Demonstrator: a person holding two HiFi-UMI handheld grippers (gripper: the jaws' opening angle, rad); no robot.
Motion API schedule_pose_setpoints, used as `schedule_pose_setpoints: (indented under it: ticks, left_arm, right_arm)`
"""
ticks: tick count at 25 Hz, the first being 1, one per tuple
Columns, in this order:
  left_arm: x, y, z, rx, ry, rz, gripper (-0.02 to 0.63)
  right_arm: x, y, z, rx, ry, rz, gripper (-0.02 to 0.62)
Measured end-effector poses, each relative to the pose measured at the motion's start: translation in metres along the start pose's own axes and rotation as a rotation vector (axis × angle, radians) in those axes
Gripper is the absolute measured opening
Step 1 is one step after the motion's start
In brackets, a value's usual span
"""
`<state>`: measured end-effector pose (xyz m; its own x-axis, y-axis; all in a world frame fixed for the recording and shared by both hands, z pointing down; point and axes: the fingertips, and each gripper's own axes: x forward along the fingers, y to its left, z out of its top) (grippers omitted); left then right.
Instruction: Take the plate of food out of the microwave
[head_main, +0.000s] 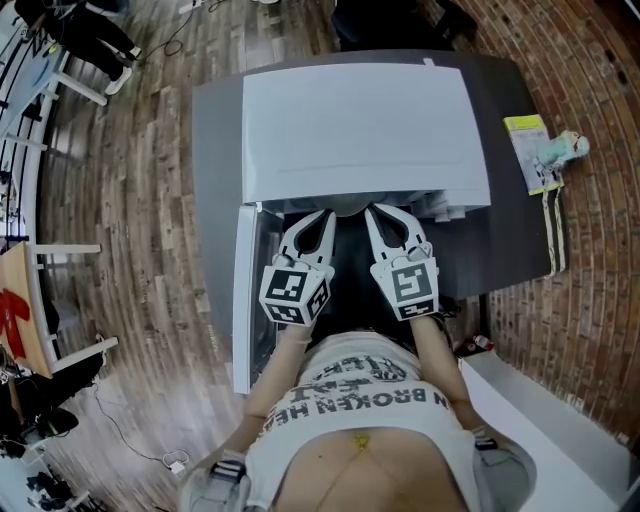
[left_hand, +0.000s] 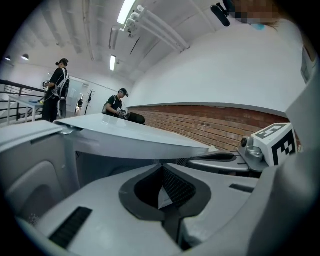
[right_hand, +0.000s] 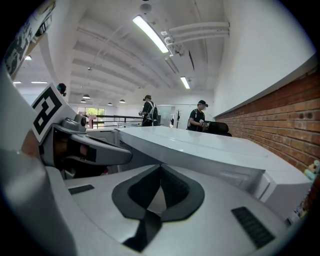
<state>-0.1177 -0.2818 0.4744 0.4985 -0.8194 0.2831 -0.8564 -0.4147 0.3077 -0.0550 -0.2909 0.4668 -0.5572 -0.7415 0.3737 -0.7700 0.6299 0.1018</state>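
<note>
**Microwave (head_main: 365, 130) standing open, both tongs shut at its mouth**

Microwave first: a white box on a grey table (head_main: 215, 150), its door (head_main: 243, 300) swung out to the person's left. The plate of food cannot be made out in any view. From above, the oven's inside is hidden under its flat white top.

The left tongs (head_main: 318, 222) and the right tongs (head_main: 378, 218) lie side by side, close together, tips pointing in under the front edge of that top. Seen along the left tongs (left_hand: 161, 167), the two jaws meet at the tip with nothing between them. The right tongs (right_hand: 160, 167) are the same, closed tight and empty.

At the table's right edge lie a yellow-green card (head_main: 527, 150) and a small pale toy (head_main: 565, 146) just beside it.

Round the table runs a dark wood-plank floor (head_main: 130, 200). A red brick wall (right_hand: 295, 125) rises on the right, white above it. Strip lights (right_hand: 150, 32) hang from a white ceiling. Farther back, two people in dark clothes (right_hand: 149, 111) stand near a railing (left_hand: 15, 100).
</note>
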Motion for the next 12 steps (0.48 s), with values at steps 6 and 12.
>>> schedule_pose_setpoints:
  ticks: [6, 12]
  left_arm:
    - [0.015, 0.020, -0.022, -0.034, 0.034, 0.040, 0.008]
    - [0.027, 0.039, -0.049, -0.077, 0.080, 0.086, 0.008]
  right_arm:
    - [0.018, -0.008, -0.026, 0.024, 0.053, -0.002, 0.009]
    - [0.034, -0.015, -0.055, 0.009, 0.120, -0.007, 0.009]
